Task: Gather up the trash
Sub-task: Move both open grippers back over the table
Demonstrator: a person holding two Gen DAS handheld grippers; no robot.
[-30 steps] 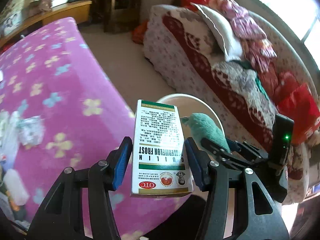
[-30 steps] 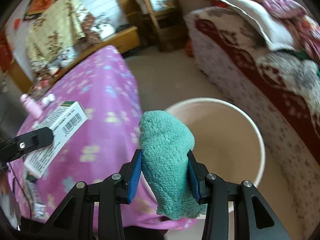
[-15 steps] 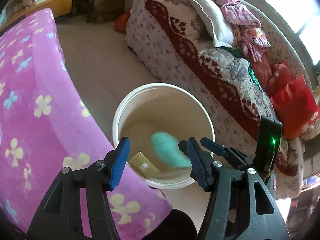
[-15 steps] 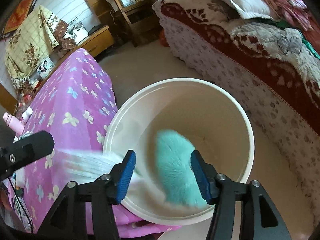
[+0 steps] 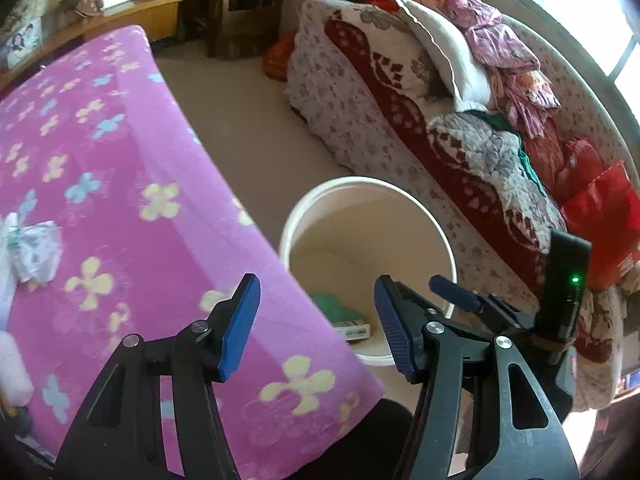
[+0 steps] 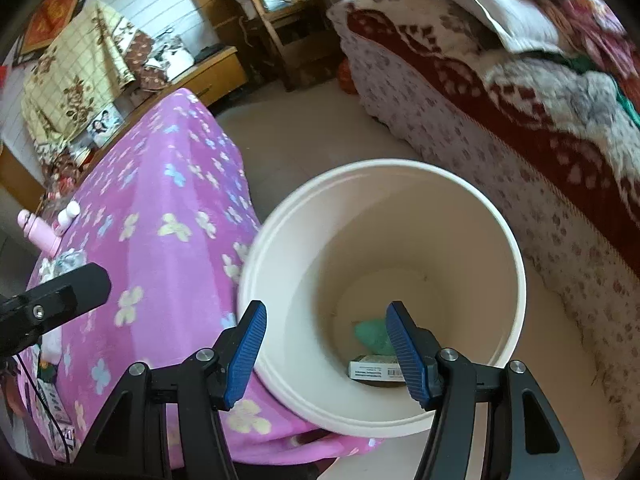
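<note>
With the box (image 6: 374, 369) and green cloth (image 6: 372, 334) lying in the bucket (image 6: 280, 240), we hold both grippers spread and empty: right gripper (image 6: 326, 350) has just opened; crumpled wrapper (image 5: 36, 246) on the bench (image 5: 120, 184) lies nearer our left gripper (image 5: 316, 328).

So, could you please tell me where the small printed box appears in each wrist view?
Left wrist view: the printed box lies at the bucket's bottom, half hidden behind the pink cloth's edge.
Right wrist view: the box lies on the bucket floor, lower centre, by the right pad.
Shared landmark: the white bucket, green cloth beside the box.
</note>
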